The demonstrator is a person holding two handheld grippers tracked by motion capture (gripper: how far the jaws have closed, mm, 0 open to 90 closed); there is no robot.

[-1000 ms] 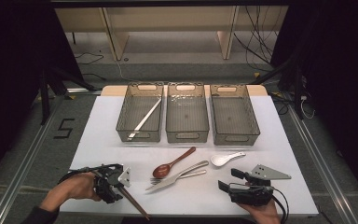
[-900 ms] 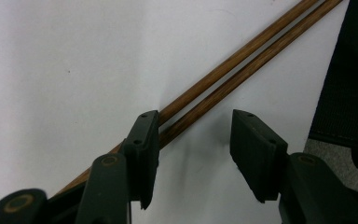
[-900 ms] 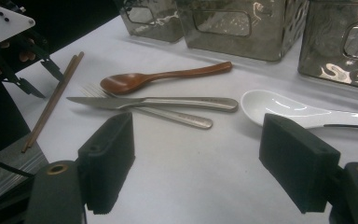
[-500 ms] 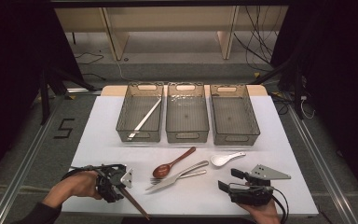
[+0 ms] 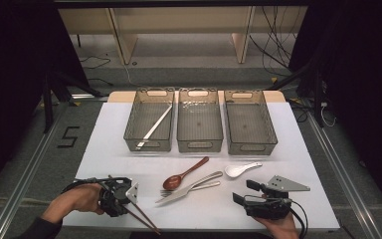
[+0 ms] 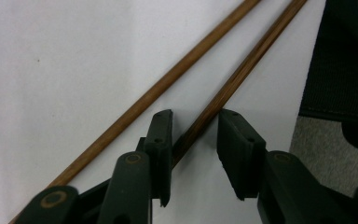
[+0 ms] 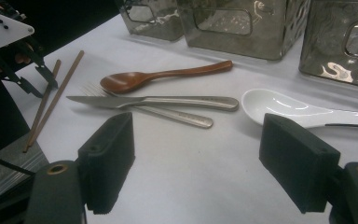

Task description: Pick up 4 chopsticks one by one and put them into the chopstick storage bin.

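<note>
High view: left hand-held gripper (image 5: 122,199) low at the near left of the white counter (image 5: 104,149), right hand-held gripper (image 5: 248,194) at the near right.
Left hand-held gripper: jaws part-way in and just been closing; one brown chopstick (image 6: 233,79) runs between them, seemingly touching the left pad, while a gap shows at the right pad, so no firm grip.
Second chopstick (image 6: 168,84): just outside the left jaw, flat on the counter, roughly parallel to the first.
Right hand-held gripper: jaws wide apart, nothing between them.
Ahead of the right hand-held gripper: steel knife (image 7: 154,100) across a fork (image 7: 177,116), wooden spoon (image 7: 158,77) beyond, white spoon (image 7: 298,109) near its right jaw.
Farther ahead: three clear bins (image 5: 199,124) side by side.
</note>
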